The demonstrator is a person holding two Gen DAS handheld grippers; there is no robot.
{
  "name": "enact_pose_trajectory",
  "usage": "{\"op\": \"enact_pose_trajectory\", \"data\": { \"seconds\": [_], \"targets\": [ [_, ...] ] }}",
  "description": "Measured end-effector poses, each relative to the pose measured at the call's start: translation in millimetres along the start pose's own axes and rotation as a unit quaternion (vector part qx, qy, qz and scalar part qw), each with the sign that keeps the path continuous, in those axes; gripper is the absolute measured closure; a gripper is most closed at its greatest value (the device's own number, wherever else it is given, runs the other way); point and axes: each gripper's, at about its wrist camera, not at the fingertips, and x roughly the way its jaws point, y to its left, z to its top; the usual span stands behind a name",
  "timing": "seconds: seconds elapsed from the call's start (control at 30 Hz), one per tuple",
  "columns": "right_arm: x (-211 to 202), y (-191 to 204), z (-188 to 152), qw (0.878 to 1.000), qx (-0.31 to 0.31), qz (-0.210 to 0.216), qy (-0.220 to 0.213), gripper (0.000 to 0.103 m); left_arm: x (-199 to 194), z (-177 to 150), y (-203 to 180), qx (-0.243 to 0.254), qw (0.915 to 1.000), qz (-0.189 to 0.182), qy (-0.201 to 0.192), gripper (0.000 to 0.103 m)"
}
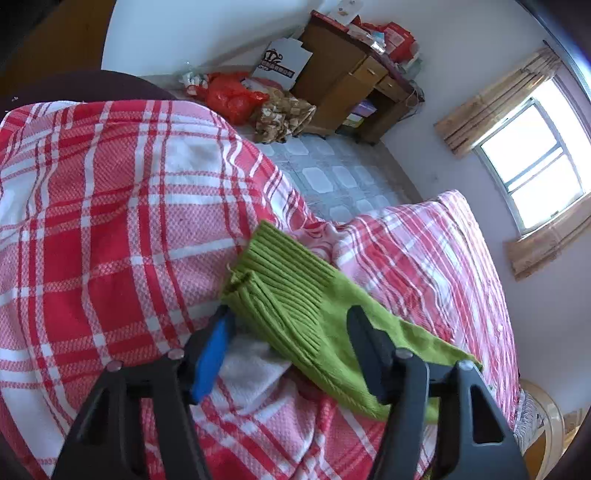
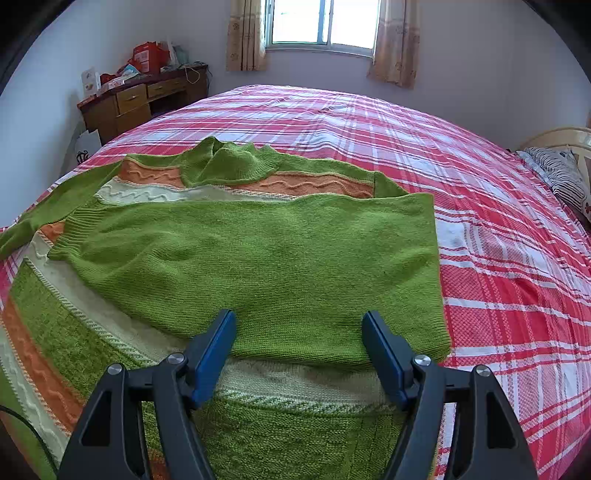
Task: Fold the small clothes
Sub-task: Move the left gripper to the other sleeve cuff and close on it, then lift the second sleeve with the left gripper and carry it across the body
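A green knit sweater (image 2: 258,251) with orange and cream stripes lies flat on the red plaid bed, collar toward the window. Its right sleeve is folded across the chest. My right gripper (image 2: 299,328) is open just above the folded sleeve's near edge and holds nothing. The sweater's other sleeve, with its ribbed cuff (image 1: 280,280), lies stretched on the bedspread in the left wrist view. My left gripper (image 1: 291,321) is open with the cuff lying between its jaws, which stand wide apart and do not pinch it.
The bedspread (image 2: 498,258) covers the whole bed. A wooden desk (image 2: 140,99) with clutter stands by the wall left of the window (image 2: 321,22). Bags lie on the tiled floor (image 1: 332,173) beside the bed. A pillow (image 2: 561,177) sits at the right.
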Motion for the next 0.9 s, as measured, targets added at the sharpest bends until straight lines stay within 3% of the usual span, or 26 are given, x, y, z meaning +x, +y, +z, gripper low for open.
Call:
{"op": "enact_pose_trajectory", "data": {
  "seconds": [0.1,0.17,0.57,0.9],
  "targets": [
    [0.0,0.2,-0.2,1.000,0.000,0.000,0.000,0.031,6.0,3.1,-0.5,0.013,0.9997,0.020,-0.006,0.061],
    [0.0,0.4,-0.3,1.000,0.000,0.000,0.000,0.031,6.3,5.5,-0.6,0.023,0.9992,0.028,-0.014,0.096],
    [-0.5,0.7,-0.7,1.000,0.000,0.000,0.000,0.031,-49.7,16.9,-38.4,0.081,0.9930,-0.025,-0.082,0.098],
    [0.5,-2.5,1.0,1.000,0.005,0.003,0.002,0.030,-94.6,19.7,-113.5,0.134,0.9809,-0.083,-0.113,0.098]
  ]
}}
